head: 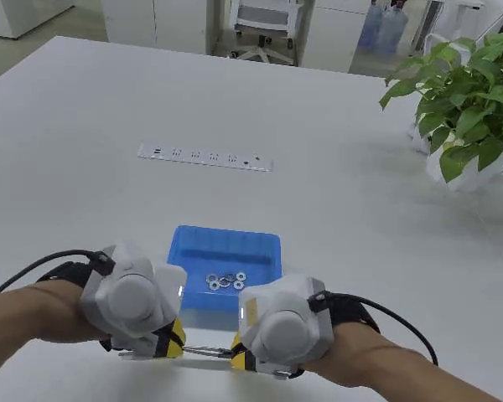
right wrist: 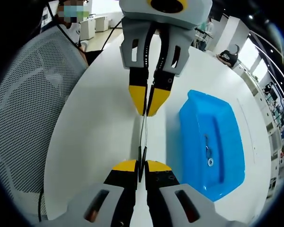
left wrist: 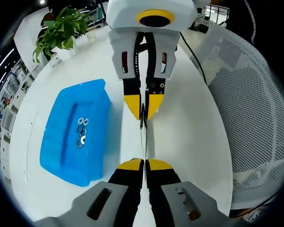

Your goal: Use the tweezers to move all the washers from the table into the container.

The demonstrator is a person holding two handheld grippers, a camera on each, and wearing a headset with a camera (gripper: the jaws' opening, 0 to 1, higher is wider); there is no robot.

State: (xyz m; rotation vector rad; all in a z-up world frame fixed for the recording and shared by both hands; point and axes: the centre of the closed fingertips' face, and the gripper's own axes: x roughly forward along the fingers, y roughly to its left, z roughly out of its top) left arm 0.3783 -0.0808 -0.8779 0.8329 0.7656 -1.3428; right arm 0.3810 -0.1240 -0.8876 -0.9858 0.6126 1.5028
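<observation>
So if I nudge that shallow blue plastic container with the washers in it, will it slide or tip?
It would probably slide rather than tip: the blue plastic container sits low and wide on the smooth white table. It's likely light, holding only a few small metal washers, which may skitter if shoved.

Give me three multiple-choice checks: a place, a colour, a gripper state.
1. Where do the washers lie? A on the power strip; B in the container; C beside the plant.
2. What colour is the container? A blue; B red; C green.
3. What holds the tweezers? A one gripper; B neither; C both, shut.
Answers: 1 B, they sit on the container floor. 2 A, its walls are blue. 3 C, the left gripper and the right gripper each pinch one end.
</observation>
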